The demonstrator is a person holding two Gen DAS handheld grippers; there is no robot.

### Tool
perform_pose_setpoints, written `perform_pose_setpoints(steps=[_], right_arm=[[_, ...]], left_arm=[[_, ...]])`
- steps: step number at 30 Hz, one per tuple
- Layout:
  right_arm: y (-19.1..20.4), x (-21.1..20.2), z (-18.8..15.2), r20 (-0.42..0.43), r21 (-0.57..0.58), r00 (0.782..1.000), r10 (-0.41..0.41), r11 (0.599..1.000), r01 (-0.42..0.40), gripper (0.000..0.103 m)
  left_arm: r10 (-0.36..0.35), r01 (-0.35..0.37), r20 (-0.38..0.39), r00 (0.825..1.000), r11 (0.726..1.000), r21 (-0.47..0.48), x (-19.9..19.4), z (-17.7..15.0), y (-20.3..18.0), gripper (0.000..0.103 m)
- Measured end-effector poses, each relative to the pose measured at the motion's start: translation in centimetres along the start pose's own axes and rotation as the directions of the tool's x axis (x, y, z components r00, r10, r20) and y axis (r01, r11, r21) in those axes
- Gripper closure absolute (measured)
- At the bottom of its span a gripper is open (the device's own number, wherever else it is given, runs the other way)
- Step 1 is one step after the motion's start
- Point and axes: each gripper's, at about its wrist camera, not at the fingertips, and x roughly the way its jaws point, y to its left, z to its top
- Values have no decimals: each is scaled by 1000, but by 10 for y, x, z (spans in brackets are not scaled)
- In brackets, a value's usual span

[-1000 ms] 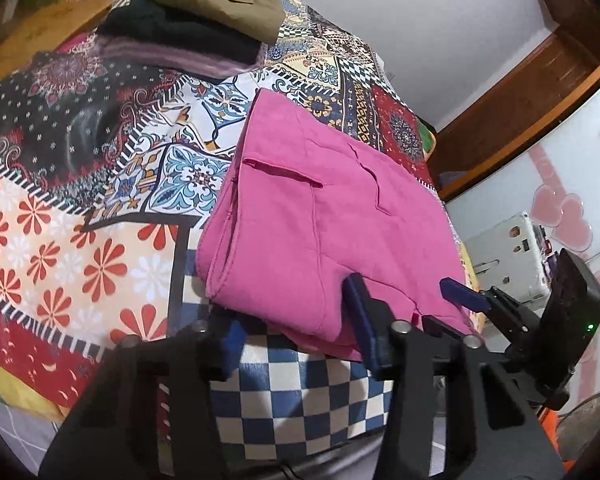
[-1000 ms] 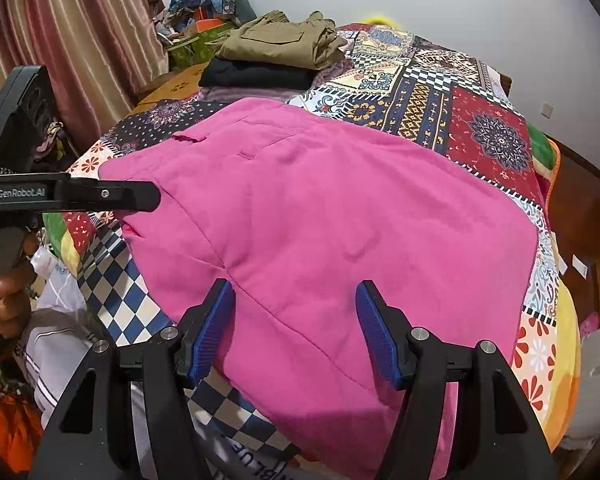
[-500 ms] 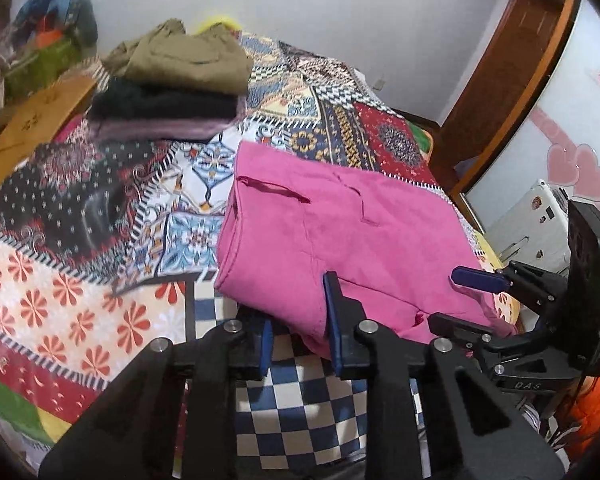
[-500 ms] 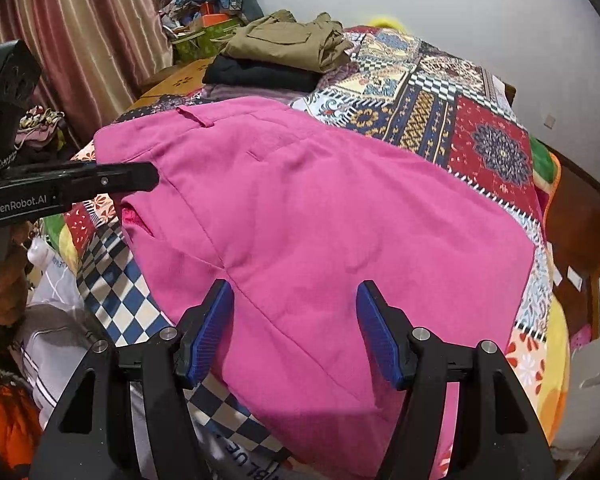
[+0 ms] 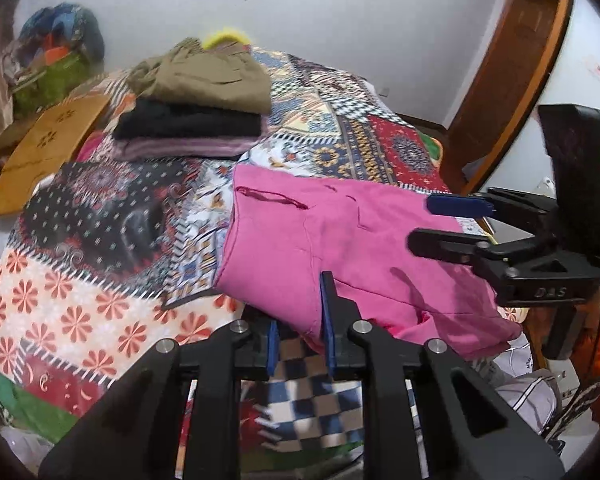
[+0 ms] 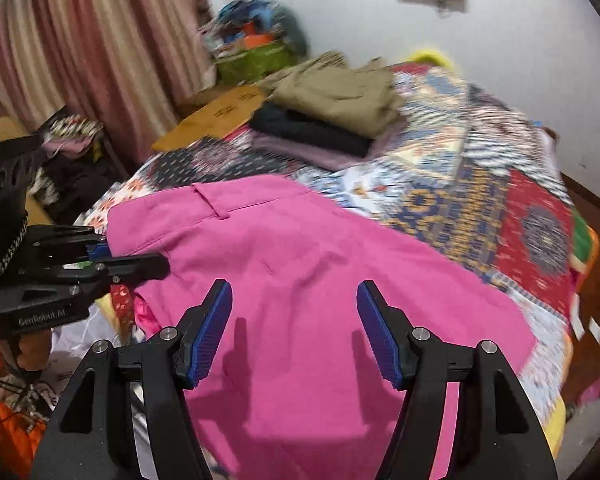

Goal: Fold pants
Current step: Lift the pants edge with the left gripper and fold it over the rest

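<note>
- Left gripper (image 5: 300, 340): jaws narrowed to a slim gap, with the near edge of the pink pants (image 5: 340, 248) poking up between the blue pads. Looks pinched, but the pads aren't fully together, so I can't tell for sure that it's clamped.
- Right gripper (image 6: 294, 332): jaws wide apart, holding nothing. It hangs just over the pants, and the finger shadows fall on the cloth under it.
- Each gripper shows up in the other's view: the right one comes in from the side over the far end of the pants, the left one sits at the pants' near corner.
- The pants lie folded on the patchwork quilt (image 5: 100, 280), near the bed's front edge, one end drooping over it.
- Further back on the quilt there's a stack of clothes (image 5: 196, 108): olive on top, black under it, something purplish at the bottom.
- A green basket (image 6: 256, 58) by the curtain (image 6: 80, 48) is stuffed with colourful stuff, too blurry to name.
- A cardboard sheet (image 5: 48, 148) lies beside the bed.
- The right wrist view is motion-smeared, worst on the far side of the quilt.
- A pale bag-ish heap under the bed edge is half cut off, hard to make out.
</note>
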Motion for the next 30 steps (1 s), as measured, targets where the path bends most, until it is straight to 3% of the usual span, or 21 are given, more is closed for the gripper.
perform_pose_setpoints(steps=[6,11,17,26,30], right_arm=[[15,56,2,-190,-42,980,64,996,-73,48],[20,65,2,-225,-44,971,86,994,-98,48],[15,52,-2,-201,-2,973,113,993,-116,48],[-4,-18,-26,-58,67,998,28,997,-24,48],[-15,-28,-51,-85,104,996,9,995,0,48]], left_arm=[[-11,12,24,1000,999,-33,-5,-6,21,86],[-18,18,44,999,1000,1,-7,0,16,87],[-11,5,87,996,997,76,-13,8,-3,87],[22,-47,126,992,978,201,-25,10,-32,87],[3,-35,134,991,970,239,-28,10,-47,87]])
